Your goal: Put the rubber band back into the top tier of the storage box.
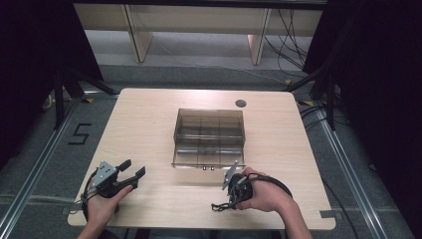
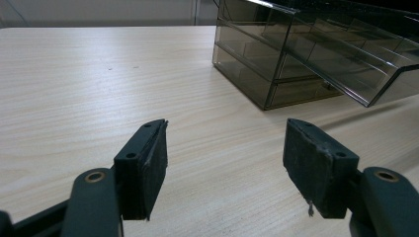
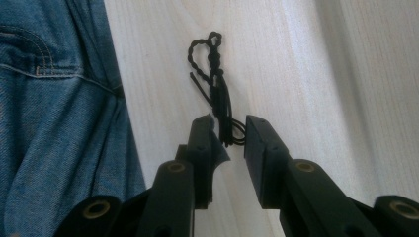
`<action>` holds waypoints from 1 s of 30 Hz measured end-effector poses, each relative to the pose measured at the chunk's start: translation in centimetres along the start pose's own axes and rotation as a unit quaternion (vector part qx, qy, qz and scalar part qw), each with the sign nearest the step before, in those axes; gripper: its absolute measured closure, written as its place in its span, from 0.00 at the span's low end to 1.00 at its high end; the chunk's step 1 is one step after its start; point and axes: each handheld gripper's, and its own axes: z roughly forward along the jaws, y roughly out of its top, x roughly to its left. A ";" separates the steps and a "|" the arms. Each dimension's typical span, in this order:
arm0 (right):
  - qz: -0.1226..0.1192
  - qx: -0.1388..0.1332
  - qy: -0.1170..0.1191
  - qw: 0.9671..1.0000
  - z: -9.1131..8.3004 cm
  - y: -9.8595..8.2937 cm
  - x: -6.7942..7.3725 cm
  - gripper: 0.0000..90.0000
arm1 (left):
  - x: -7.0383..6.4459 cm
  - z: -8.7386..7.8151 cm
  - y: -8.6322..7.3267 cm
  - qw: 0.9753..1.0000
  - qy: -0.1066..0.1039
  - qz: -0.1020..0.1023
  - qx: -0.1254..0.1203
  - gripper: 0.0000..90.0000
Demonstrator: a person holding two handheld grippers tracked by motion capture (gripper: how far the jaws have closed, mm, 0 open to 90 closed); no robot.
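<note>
One black braided cord lying on the worktop near its front edge, right side. Lower end sitting between the right gripper fingers, loops poking into the gap; braided loop end stretching away past the fingertips. Fingers narrowly apart, not visibly clamped on the cord; contact with the pads hard to tell. In the high view, cord trailing out just left of the right gripper, held in the right hand. Left gripper well apart at front left, fingers spread wide, nothing between. One smoky clear drawer box at worktop centre, beyond both grippers. Two grippers, one cord, one box. Blue denim beside the worktop edge in the right gripper view.
</note>
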 end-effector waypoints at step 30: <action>-0.037 0.069 0.007 0.997 0.5 1.9 -0.1 0.99 | 0.0 0.1 -0.1 1.000 -0.005 0.003 -0.002 0.38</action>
